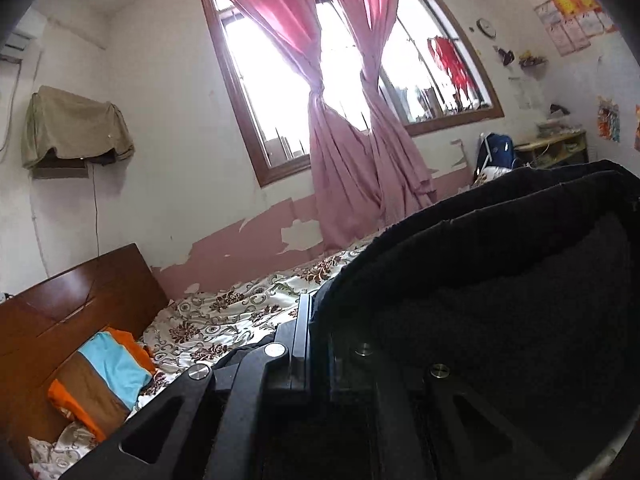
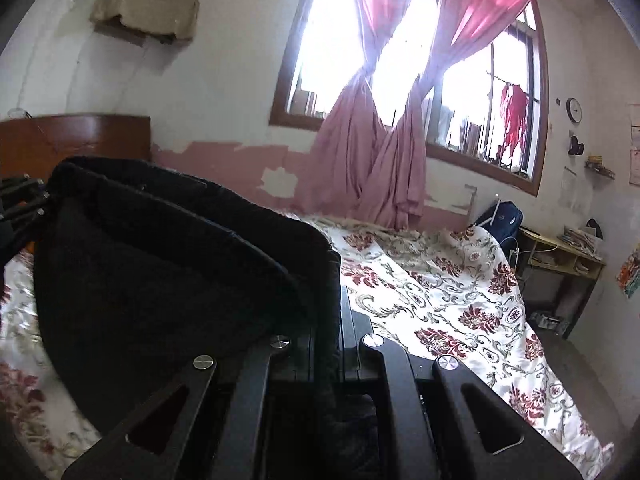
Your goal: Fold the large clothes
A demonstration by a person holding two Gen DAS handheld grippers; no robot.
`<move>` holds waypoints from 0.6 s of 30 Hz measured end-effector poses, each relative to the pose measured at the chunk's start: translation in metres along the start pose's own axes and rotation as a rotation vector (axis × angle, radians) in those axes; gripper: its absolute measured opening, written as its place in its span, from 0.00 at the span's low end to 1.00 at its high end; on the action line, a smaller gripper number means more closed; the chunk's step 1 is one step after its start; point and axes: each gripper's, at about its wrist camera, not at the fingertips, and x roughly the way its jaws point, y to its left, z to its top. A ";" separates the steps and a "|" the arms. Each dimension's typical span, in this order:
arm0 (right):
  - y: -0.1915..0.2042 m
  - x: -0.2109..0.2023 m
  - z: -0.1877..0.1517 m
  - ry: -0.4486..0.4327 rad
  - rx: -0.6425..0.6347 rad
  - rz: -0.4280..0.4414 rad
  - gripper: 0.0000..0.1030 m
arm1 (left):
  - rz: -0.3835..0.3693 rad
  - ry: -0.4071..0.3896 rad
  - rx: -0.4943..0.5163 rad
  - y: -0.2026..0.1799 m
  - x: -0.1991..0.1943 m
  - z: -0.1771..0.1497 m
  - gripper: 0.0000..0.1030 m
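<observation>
Your left gripper [image 1: 316,312] and right gripper [image 2: 338,300] are each clamped on the black garment [image 2: 160,264], which hangs stretched between them above the floral bedspread [image 2: 440,300], lower centre.

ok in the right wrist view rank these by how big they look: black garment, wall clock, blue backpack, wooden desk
1. black garment, by far the largest, though it hangs right at the camera, which inflates it
2. wooden desk
3. blue backpack, not much smaller than the desk, so that pair is a close call
4. wall clock, smallest
</observation>
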 end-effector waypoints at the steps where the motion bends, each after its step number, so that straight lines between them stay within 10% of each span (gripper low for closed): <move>1: -0.001 0.012 0.000 0.011 -0.001 -0.004 0.06 | 0.002 0.013 0.004 -0.005 0.014 0.000 0.06; 18: 0.023 0.175 -0.033 0.175 -0.059 -0.033 0.06 | -0.073 0.329 -0.176 -0.028 0.169 -0.058 0.06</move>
